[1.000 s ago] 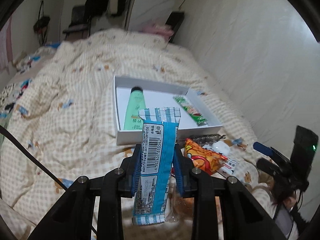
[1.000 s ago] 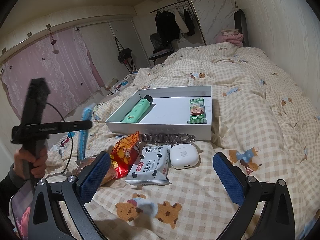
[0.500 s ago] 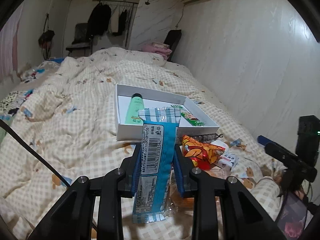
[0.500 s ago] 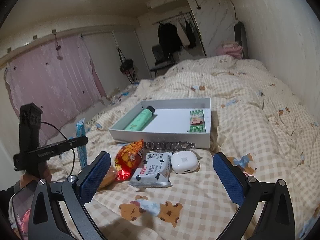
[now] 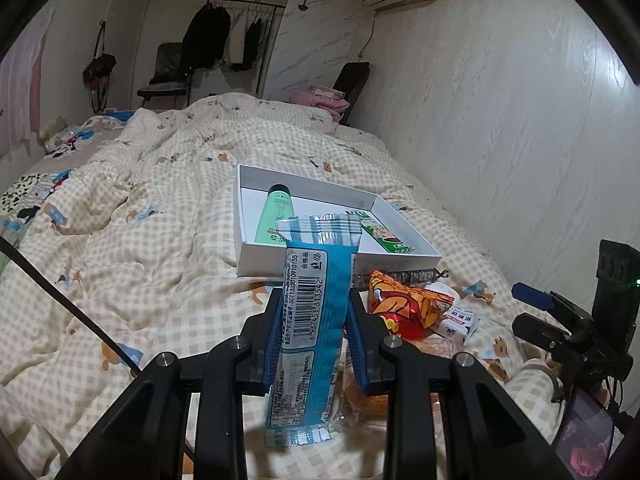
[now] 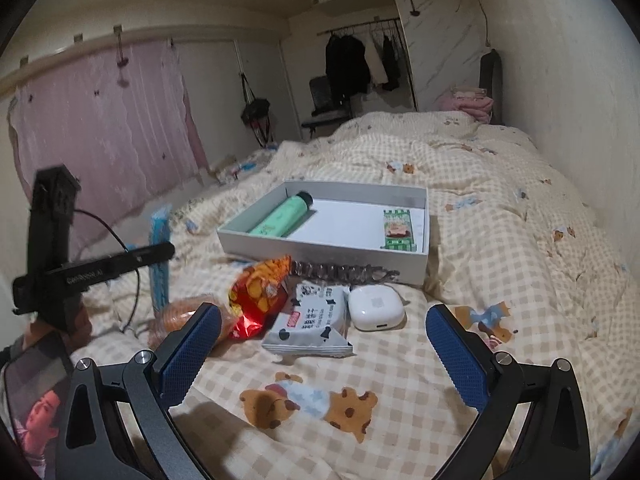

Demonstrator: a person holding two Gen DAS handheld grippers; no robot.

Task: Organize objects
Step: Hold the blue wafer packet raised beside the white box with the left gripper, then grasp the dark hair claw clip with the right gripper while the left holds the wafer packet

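Note:
My left gripper is shut on a blue snack packet, held upright above the quilt in front of the white box. That packet shows edge-on at the left of the right wrist view. The box holds a green tube and a green snack bar. Before the box lie a red-orange chip bag, a white panda packet, a white earbud case and a clear chain. My right gripper stands open over the quilt, nothing between its fingers.
Everything lies on a checked, bear-print quilt on a bed. A wall runs along the right side. A clothes rack and chair stand at the far end. A phone sits at the lower left by the left gripper's handle.
The left gripper has dipped forward and down a little with the blue packet still clamped, so more of the far room shows. The right gripper has rolled slightly and stays open.

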